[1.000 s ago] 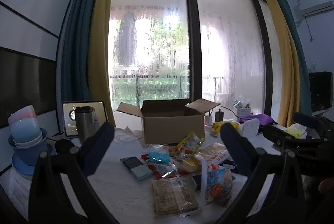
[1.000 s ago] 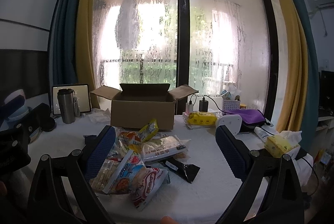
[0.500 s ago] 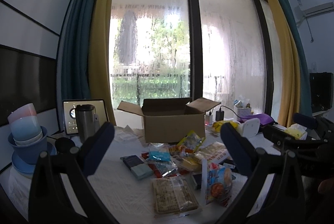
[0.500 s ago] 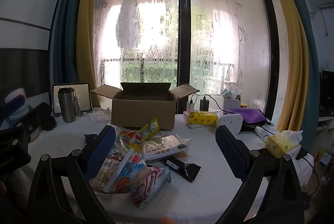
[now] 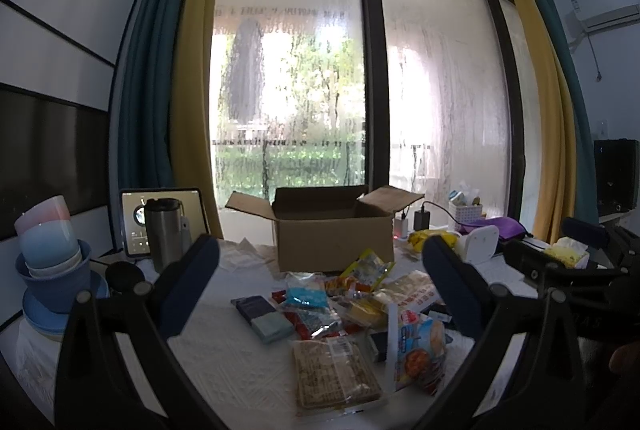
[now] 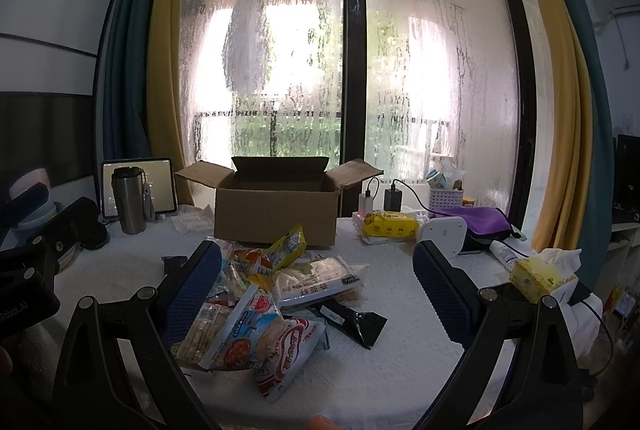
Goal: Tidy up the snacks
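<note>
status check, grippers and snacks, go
Left gripper open, empty. Right gripper open, empty. Snack pile loose on table before open cardboard box. Path clear.

I see the counter under a white textured cover. On it sit an open cardboard box, a heap of snack packets in front, a steel tumbler left, a tissue box right, and stacked blue bowls far left.
</note>
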The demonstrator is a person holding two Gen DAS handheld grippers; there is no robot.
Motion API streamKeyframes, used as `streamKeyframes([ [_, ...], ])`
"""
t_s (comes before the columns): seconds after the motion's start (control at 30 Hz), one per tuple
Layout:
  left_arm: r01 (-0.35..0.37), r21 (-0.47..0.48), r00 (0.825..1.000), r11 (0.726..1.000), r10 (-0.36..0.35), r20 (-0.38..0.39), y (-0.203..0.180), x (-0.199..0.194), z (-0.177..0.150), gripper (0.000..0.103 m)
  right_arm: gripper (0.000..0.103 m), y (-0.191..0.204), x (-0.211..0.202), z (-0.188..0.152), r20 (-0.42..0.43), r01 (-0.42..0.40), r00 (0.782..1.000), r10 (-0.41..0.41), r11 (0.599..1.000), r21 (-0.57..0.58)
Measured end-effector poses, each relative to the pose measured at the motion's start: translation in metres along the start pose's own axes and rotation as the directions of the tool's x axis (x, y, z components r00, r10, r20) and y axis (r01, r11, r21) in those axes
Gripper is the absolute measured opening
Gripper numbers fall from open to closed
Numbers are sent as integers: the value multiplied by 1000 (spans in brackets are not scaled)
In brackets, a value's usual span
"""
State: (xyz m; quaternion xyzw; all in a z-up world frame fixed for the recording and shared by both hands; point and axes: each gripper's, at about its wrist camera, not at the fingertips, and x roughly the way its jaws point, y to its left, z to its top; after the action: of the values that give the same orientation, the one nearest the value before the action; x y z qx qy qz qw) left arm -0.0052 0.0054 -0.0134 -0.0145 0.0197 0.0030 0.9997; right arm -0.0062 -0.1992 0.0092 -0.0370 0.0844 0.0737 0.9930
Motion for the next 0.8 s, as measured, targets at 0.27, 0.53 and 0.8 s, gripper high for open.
streamKeyframes([
  [0.27,0,0,1000,1000,0,1,0,0,0,102,98,0,0,0,-1,-1,1000,1,1000,0],
  [0.53,0,0,1000,1000,0,1,1,0,0,102,98,1,0,0,-3,-1,1000,1,1000,0],
  [0.8,-2,-3,1000,1000,2,-2,2,0,-1,102,98,0,1,0,-3,-1,1000,1,1000,0],
])
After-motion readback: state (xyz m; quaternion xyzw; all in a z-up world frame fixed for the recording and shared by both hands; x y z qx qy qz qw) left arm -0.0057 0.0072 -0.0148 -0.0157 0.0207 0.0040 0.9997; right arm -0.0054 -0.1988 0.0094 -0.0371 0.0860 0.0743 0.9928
